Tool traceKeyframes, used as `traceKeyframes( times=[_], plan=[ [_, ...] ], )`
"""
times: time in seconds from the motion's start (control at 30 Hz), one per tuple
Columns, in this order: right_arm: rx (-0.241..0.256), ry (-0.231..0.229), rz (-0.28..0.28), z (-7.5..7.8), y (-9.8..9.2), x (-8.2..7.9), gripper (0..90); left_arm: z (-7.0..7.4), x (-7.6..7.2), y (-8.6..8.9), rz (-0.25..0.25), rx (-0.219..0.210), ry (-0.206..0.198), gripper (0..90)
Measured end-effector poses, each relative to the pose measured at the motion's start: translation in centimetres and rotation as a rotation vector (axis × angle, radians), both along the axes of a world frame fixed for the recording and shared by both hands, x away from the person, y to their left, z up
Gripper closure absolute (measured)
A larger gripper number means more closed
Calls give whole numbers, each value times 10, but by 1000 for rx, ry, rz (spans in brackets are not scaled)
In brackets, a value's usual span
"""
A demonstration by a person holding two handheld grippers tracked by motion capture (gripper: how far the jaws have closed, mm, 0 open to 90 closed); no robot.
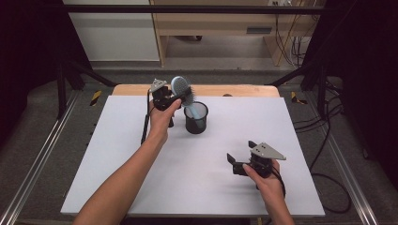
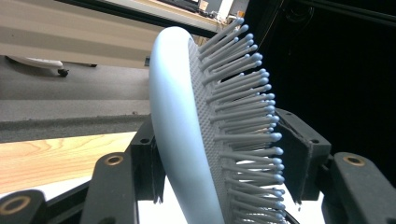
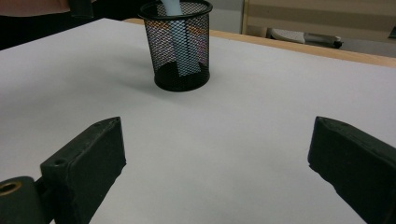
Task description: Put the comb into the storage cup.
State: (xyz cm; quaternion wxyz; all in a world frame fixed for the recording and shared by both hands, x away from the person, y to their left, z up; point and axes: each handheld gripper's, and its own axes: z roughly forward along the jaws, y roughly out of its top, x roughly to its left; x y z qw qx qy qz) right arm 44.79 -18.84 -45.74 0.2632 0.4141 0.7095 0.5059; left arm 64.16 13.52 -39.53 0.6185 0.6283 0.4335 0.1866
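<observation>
The left gripper (image 1: 174, 97) pinches the head of a light blue hairbrush (image 1: 180, 88) between its two black jaws. The brush has a smooth round back and many thin bristles with little ball tips. Its handle pokes down into a black wire mesh cup (image 1: 195, 117) just beside the gripper. The right gripper (image 1: 238, 161) has its jaws spread wide over the flat white table (image 1: 141, 178), well apart from the cup.

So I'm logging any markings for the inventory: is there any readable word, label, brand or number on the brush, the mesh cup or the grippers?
None can be read: the hairbrush, mesh cup, left gripper and right gripper show no legible text.
</observation>
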Motion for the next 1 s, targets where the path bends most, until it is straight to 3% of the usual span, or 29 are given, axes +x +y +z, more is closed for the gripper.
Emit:
traceKeyframes(
  times=[0.7,1.0],
  plan=[
    [4,3,0,0,0,0,42,-3,2,3,4,-1,15,387],
    [7,3,-2,0,0,-1,42,-3,-1,1,5,29,9,321]
  ],
)
